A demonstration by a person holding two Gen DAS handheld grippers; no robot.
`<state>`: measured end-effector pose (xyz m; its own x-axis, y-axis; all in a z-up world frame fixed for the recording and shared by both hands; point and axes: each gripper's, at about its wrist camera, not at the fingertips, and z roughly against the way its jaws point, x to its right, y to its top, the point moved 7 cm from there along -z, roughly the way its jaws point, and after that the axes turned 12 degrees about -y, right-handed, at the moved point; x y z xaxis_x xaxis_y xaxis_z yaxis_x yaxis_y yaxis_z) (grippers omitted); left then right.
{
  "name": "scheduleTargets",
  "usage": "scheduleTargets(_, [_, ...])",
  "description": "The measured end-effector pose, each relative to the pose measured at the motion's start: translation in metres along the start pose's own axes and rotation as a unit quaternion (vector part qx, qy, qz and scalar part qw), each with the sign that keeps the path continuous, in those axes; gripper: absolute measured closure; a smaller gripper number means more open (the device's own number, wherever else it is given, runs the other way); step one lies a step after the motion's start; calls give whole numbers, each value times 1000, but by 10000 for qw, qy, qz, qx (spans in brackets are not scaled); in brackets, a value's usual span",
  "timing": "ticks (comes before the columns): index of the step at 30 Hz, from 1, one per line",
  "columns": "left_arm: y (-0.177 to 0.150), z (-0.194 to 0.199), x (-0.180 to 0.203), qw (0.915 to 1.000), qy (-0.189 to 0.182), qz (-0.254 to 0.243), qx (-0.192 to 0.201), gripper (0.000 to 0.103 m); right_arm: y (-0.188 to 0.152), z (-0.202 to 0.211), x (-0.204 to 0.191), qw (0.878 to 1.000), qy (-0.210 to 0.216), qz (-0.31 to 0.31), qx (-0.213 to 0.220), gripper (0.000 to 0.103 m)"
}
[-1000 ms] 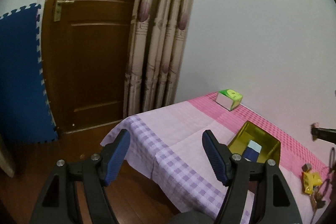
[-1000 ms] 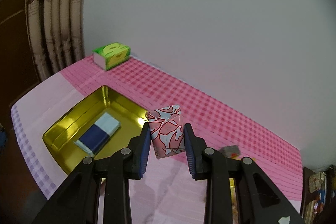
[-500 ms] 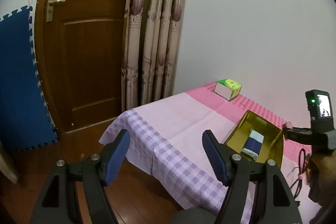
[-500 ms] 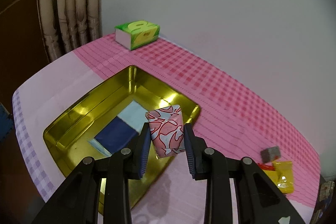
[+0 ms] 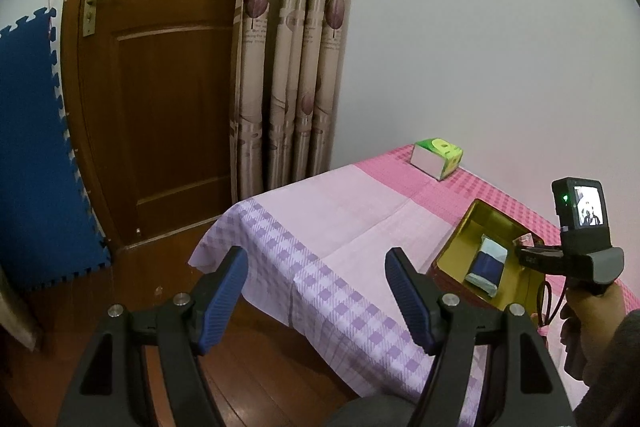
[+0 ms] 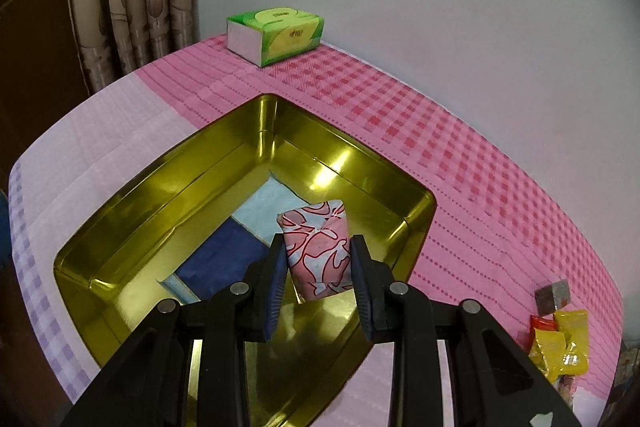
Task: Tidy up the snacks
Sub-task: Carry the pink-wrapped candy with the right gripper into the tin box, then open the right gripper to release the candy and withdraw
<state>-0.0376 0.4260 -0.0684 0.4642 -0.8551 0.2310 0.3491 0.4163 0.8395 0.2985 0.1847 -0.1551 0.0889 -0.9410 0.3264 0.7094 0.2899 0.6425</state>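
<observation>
Pink checked tablecloth [image 6: 460, 155] carries a gold metal tin [image 6: 168, 187]; blue packets [image 6: 224, 259] lie at its nine o'clock. Right gripper [image 6: 318, 267] pinches a soft, light pink-patterned wrapped snack [image 6: 316, 247] by its sides; left gripper [image 5: 316, 287] gapes empty.

- We find the gold tin [image 6: 362, 163] floor partly taken by a blue-and-white packet [image 6: 224, 259]; its near corner lies bare.
- The tablecloth [image 5: 340, 211] left of it lies unobstructed.

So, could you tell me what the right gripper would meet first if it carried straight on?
Probably the floor of the gold metal tin, beside the blue-and-white packet; depth is uncertain.
</observation>
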Motion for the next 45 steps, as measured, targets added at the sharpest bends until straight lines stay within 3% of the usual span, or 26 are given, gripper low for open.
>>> scheduleTargets(15, [-2,-1,4,10000,1,-85,-32,30,-8,-13,-3,9999,77,-66,-123,73])
scheduleTargets(16, [-2,-2,4,10000,14,-93,-30,30,-8,-13,-3,9998,134,-135,-106,71])
scheduleTargets(19, [-2,-2,4,10000,21,-91,-22,30,-9,-9,1,9995,170,-261,-31,49])
scheduleTargets(24, [-2,0,6,9999,-2,-170,18,30,-12,17,15,9979,360,-462,271,47])
scheduleTargets(28, [-2,2,13,9994,-75,-343,27,30,-38,42,49,9937,476,-933,388,39])
scheduleTargets(33, [-8,0,37,9963,-423,-744,-71,30,-110,66,122,9875,189,-1526,343,34])
scheduleTargets(39, [-44,-16,92,9821,-932,-1491,-672,30,-216,90,233,9696,-840,-2294,93,28])
scheduleTargets(42, [-67,-21,132,9665,-1220,-2081,-879,30,-265,104,284,9516,-1191,-2834,-75,27])
scheduleTargets(45, [-93,-28,185,9433,-1609,-2661,-1160,30,-296,118,317,9359,-1336,-3257,-104,25])
